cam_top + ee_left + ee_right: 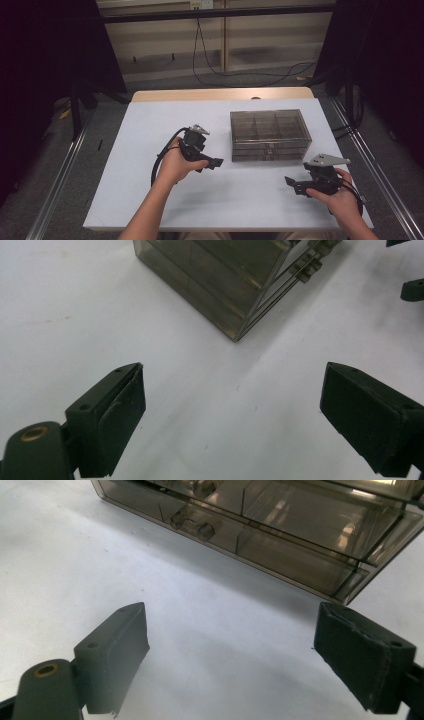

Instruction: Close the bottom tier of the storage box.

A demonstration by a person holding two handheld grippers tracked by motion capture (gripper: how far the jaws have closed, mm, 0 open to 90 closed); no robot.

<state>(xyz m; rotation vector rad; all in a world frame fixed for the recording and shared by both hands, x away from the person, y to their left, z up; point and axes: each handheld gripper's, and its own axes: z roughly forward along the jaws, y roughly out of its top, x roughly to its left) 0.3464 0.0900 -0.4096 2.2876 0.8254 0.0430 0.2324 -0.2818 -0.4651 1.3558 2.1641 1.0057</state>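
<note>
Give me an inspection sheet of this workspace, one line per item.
Surface: white table, bare around the box.
Job's things: smoky clear drawer box, drawers shut, small handles facing the person.
Clutter: nothing seen.
Grippers: left hand-held gripper open, aimed at the box's corner; right hand-held gripper open, aimed at the box's front; neither touches it.
Cables: black cable loops from the left gripper; floor cable behind the table.
Surroundings: dark curtains both sides, metal rail on the floor.
</note>
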